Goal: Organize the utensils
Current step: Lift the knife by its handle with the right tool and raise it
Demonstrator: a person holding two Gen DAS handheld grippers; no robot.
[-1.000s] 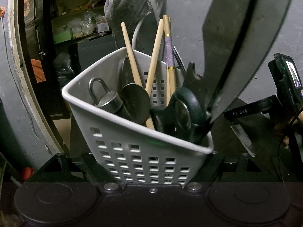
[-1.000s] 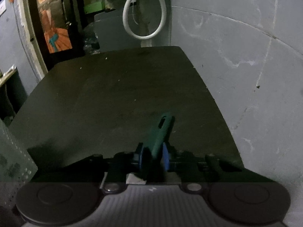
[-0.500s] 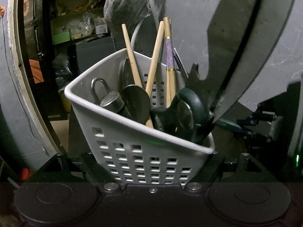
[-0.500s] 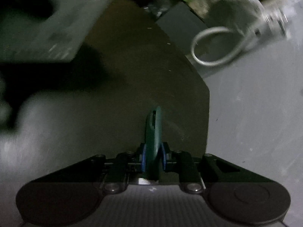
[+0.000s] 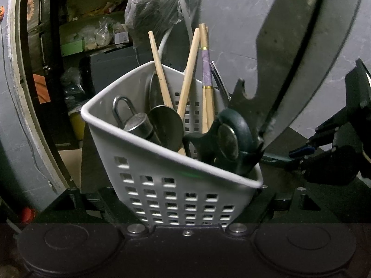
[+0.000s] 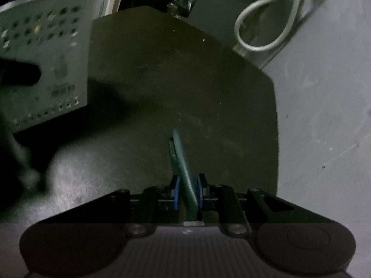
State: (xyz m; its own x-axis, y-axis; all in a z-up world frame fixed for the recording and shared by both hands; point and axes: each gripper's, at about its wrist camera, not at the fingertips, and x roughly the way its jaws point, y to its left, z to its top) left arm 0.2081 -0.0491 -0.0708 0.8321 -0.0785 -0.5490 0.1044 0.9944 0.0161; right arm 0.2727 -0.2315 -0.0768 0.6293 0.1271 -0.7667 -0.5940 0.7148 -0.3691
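My left gripper point(image 5: 185, 210) is shut on the white perforated utensil basket point(image 5: 162, 185), held tilted. In it stand wooden chopsticks point(image 5: 185, 78), a metal ladle point(image 5: 165, 127), a steel handle with a loop point(image 5: 134, 122), dark-handled scissors point(image 5: 229, 139) and a large grey spatula blade point(image 5: 296, 46). My right gripper point(image 6: 187, 193) is shut on a dark green utensil handle point(image 6: 179, 157), which points forward above the dark table point(image 6: 185, 81). The basket also shows at the upper left of the right wrist view point(image 6: 46, 53). The right gripper shows at the right of the left wrist view point(image 5: 334, 153), close beside the basket.
A grey wall point(image 6: 324, 104) runs along the table's right side. A looped white hose point(image 6: 262, 30) hangs at the back corner. Shelves with clutter point(image 5: 92, 34) and a grey plastic bag point(image 5: 153, 7) lie behind the basket. A dark door frame point(image 5: 30, 69) stands at the left.
My right gripper has swung toward the basket with the green handle in it, and now appears close at the basket's right. The basket has tilted a little more in my left gripper.
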